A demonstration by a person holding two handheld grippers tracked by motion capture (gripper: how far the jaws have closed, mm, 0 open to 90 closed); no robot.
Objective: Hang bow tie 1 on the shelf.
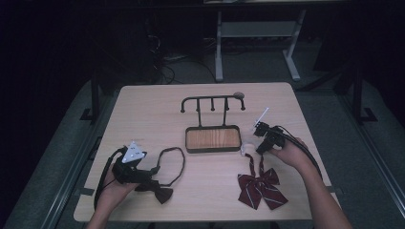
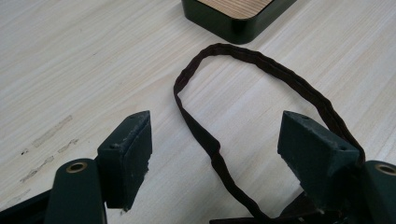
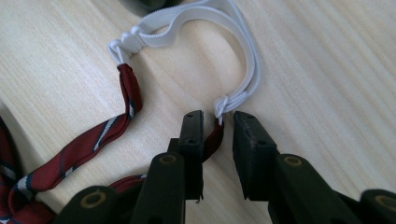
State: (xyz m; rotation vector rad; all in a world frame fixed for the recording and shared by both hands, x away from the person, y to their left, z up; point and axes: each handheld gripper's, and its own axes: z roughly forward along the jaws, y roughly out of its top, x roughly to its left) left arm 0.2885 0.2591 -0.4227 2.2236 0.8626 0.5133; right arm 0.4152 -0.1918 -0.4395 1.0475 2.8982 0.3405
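1. The left gripper (image 1: 143, 172) rests at about 7 o'clock on the surface (image 1: 143, 114). Its fingers (image 2: 128, 154) are spread wide over the dark tie (image 1: 160, 192), pinching nothing.
2. The dark tie's bow lies just right of that gripper, and its strap (image 2: 233, 53) loops up toward 12 o'clock. In the left gripper view one side of the loop runs between the spread fingers and the other passes by the right finger.
3. The stand (image 1: 212, 138) sits at the middle of the surface: a wood-lined tray with a hook rail rising behind it. No tie hangs on it.
4. The red tie (image 1: 260, 187) lies at about 5 o'clock, its white elastic (image 3: 233, 28) curving up toward the tray's right corner.
5. The right gripper (image 1: 260, 138) is at about 3 o'clock. Its fingers (image 3: 194, 140) are narrowly parted around the red strap end just below the elastic's knot, not clearly pinching it.
6. Risk: closing here may catch only the edge of the strap, so it slips out on lifting.
7. Risk: the elastic could stretch and snag on the tray corner.
8. Risk: the left fingers may close on one strand only, dragging the bow.
9. The surface is pale wood with faint scuffs. The room is dark, with grey floor, cables and a white table frame behind.
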